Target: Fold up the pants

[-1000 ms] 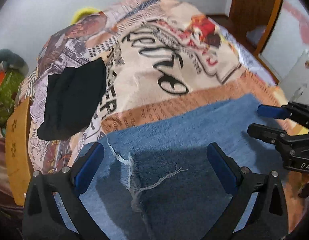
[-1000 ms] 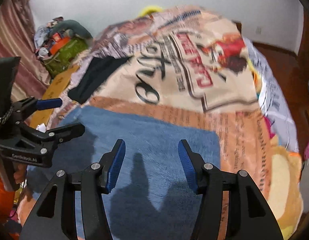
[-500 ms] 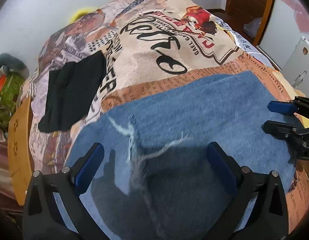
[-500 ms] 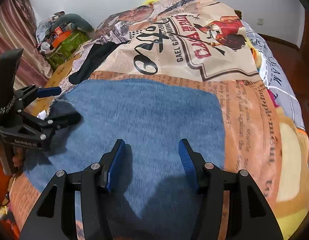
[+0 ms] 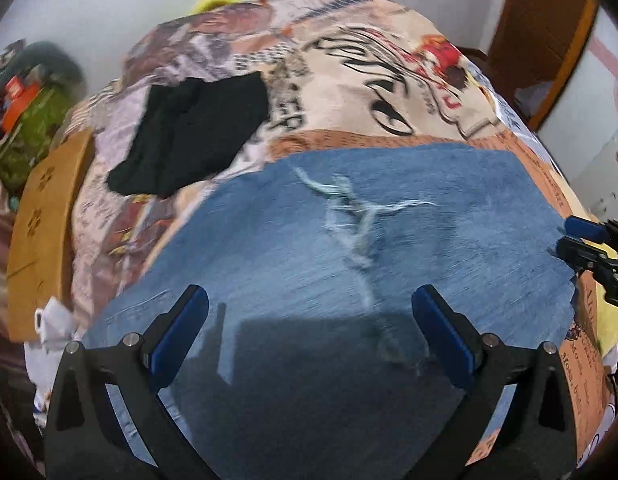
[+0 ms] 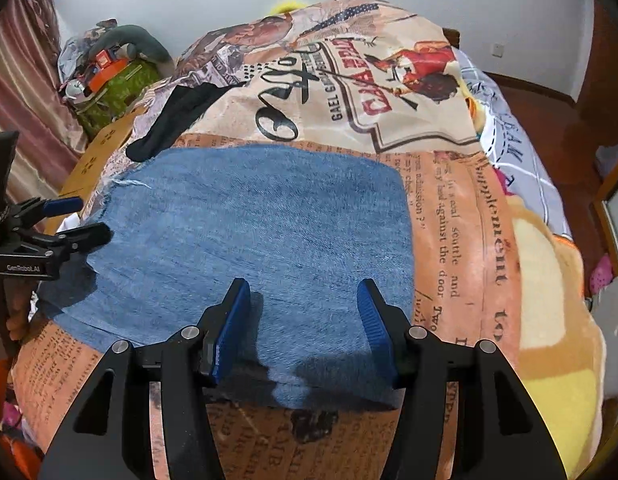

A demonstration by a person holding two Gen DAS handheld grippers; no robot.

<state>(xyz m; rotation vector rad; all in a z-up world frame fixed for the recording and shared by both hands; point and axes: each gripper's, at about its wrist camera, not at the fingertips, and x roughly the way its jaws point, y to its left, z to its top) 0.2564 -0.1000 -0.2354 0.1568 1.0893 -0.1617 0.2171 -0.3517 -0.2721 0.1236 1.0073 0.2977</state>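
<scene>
Blue denim pants (image 5: 349,248) lie folded flat on the printed bedspread, with frayed white threads (image 5: 357,216) on top. They also show in the right wrist view (image 6: 261,232). My left gripper (image 5: 309,336) is open and empty, above the near part of the denim. My right gripper (image 6: 303,324) is open and empty, above the denim's near edge. Each gripper shows in the other's view: the right one (image 5: 585,240) at the denim's right edge, the left one (image 6: 73,220) at its left edge.
A black garment (image 5: 193,136) lies on the bedspread (image 6: 389,80) beyond the denim, to the left. A cardboard piece (image 5: 45,216) and clutter (image 6: 109,68) sit off the bed's left side. A wooden door (image 5: 549,20) stands at the far right.
Both grippers have pulled back toward me and away from the denim, so more of the folded pants shows. Both stay open and empty. The pants lie still.
</scene>
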